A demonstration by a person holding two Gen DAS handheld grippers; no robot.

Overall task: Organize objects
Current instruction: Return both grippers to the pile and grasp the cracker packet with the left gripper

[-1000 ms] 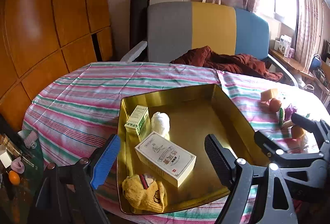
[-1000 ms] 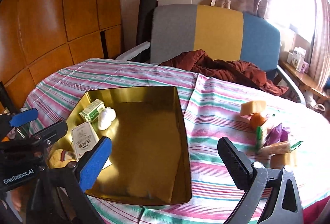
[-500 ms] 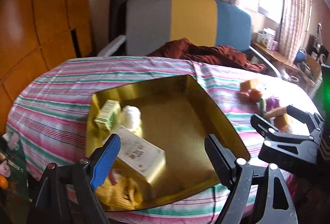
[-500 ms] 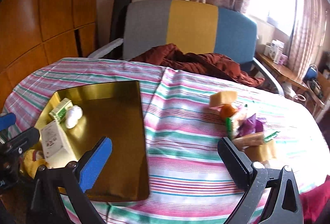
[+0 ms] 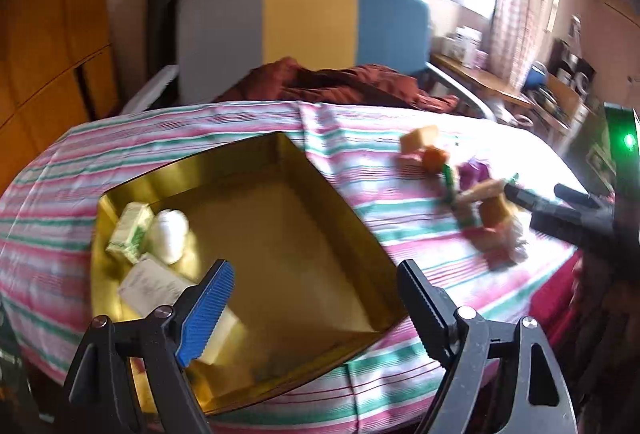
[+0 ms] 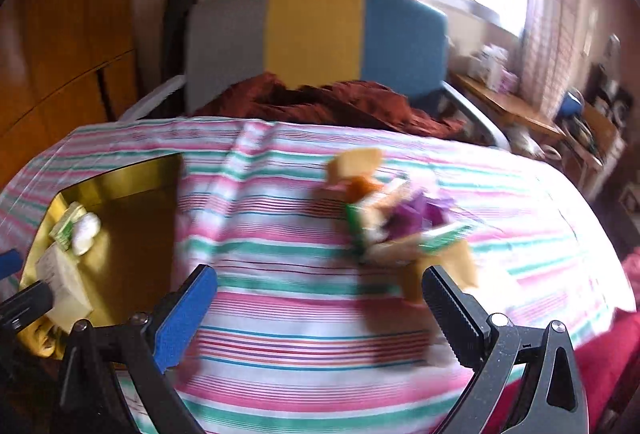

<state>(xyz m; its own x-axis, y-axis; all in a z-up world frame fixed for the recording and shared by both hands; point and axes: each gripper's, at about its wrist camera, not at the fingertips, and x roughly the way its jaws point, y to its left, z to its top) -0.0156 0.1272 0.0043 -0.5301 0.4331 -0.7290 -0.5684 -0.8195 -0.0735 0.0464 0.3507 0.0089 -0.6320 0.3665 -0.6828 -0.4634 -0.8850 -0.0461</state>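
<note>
Gold tray point(image 5: 352, 222) on the striped desk point(image 5: 224, 122) holds a green box point(image 5: 130, 232), a white ball point(image 5: 170, 236) and a white carton point(image 5: 150, 284) along its left side. Loose heap of items point(image 6: 396, 222) lies on the cloth right of the tray, blurred. Left gripper point(image 5: 316, 292) fingers released, empty, above the tray. Right gripper point(image 6: 320, 300) fingers spread, empty; since a second ago it has swung right from the tray to the heap.

I see bare striped worktop point(image 6: 288, 266) between the gold tray point(image 6: 132, 174) and the blurred clutter pile point(image 6: 396, 222). The tray's right half is free; boxes point(image 5: 132, 226) crowd its left.
</note>
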